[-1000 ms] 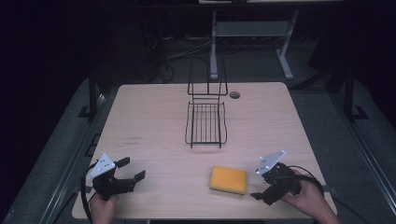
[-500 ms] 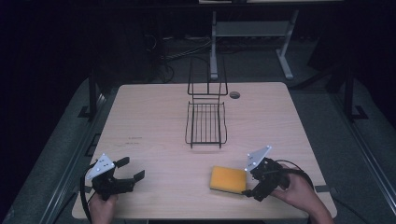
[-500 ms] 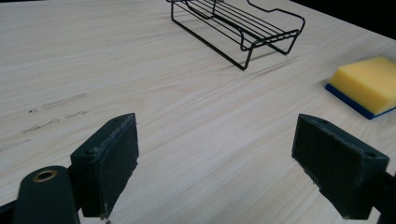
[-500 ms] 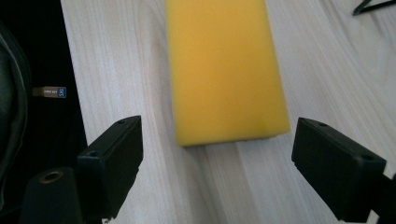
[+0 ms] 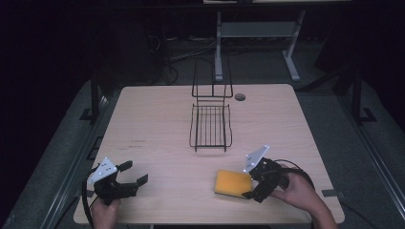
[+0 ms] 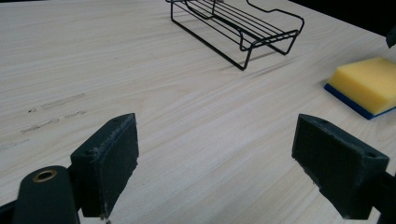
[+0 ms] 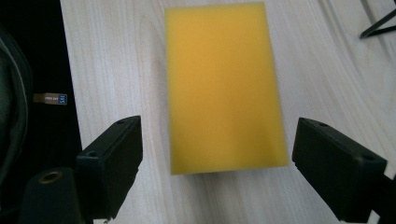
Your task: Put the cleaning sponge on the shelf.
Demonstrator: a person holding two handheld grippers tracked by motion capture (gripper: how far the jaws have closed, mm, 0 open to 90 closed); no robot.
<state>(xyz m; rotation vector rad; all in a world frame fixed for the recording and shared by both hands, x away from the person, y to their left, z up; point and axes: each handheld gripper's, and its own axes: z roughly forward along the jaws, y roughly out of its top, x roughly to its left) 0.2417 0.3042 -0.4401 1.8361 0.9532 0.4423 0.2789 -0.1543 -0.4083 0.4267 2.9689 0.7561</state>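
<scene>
My left gripper [image 6: 219,172] hangs low over the pale wooden tabletop [image 6: 140,88] with its two black jaws spread wide and nothing between them. Off to my upper right lies a yellow sponge [image 6: 366,84] with a blue underside, flat on the wood. Farther back stands a black wire rack [image 6: 238,23], apart from the sponge.
</scene>
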